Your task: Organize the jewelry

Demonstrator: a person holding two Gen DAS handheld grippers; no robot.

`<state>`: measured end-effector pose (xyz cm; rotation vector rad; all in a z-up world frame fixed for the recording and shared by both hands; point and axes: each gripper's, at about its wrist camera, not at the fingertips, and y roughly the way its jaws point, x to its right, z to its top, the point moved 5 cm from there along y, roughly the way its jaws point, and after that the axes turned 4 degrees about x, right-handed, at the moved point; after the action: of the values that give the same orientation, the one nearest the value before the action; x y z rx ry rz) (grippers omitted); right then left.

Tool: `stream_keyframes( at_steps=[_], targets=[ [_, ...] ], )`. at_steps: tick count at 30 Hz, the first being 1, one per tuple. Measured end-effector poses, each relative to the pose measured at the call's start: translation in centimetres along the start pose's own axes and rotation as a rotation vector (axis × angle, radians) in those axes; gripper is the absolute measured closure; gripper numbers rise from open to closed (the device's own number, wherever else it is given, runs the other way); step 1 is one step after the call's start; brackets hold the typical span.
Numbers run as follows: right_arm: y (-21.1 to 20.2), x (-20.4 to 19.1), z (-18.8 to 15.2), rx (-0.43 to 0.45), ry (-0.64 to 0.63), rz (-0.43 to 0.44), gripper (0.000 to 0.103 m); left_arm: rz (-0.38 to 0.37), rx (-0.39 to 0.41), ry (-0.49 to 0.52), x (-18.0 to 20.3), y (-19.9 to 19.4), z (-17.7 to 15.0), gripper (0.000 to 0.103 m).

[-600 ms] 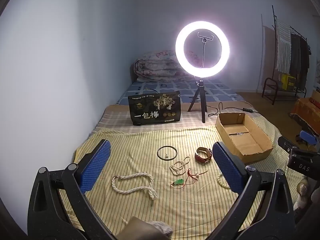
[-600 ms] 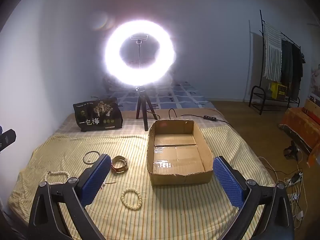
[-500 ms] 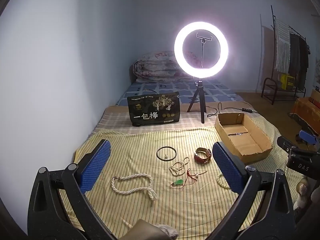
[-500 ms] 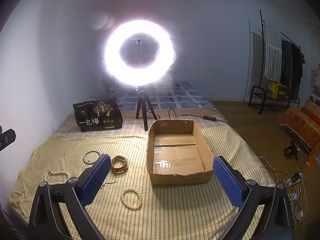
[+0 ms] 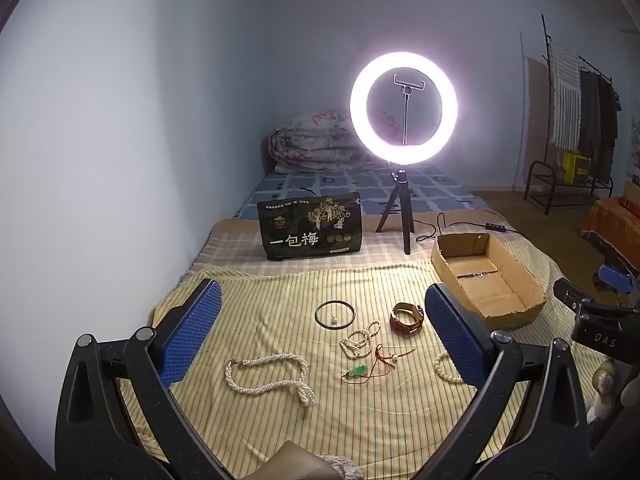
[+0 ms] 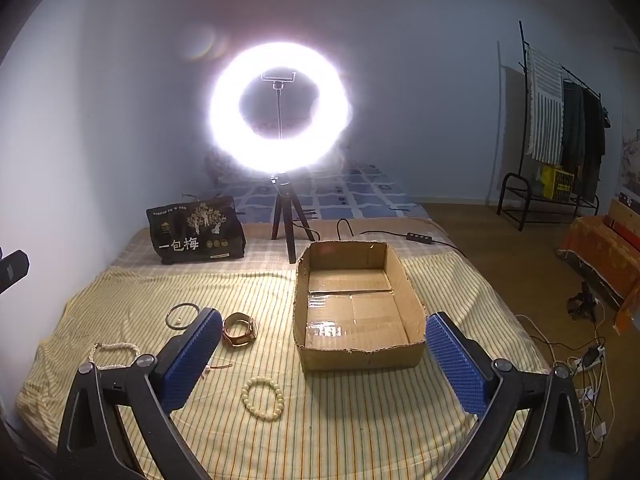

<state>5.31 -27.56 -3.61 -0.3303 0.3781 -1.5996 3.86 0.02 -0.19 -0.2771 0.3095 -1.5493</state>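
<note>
Jewelry lies on a yellow striped cloth: a white pearl necklace, a dark bangle, a small white bead strand, a brown leather watch, a green pendant on red cord and a cream bead bracelet. An empty open cardboard box stands to the right of them. My left gripper is open and empty, above the jewelry. My right gripper is open and empty, in front of the box.
A lit ring light on a tripod stands behind the cloth, with its cable trailing right. A black printed bag stands at the back left. A wall runs along the left. A clothes rack stands far right.
The left wrist view has shifted slightly, with the ring light and jewelry a little lower left in frame. The right gripper has not visibly moved. Both stay open.
</note>
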Motion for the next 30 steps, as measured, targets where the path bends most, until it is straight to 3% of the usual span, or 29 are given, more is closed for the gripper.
stream_keyframes(
  at_steps=[30],
  targets=[
    [0.06,-0.22,-0.09,-0.007,-0.002,0.005,0.000,0.001,0.011,0.005,0.32,-0.44,-0.53,0.000]
  ],
)
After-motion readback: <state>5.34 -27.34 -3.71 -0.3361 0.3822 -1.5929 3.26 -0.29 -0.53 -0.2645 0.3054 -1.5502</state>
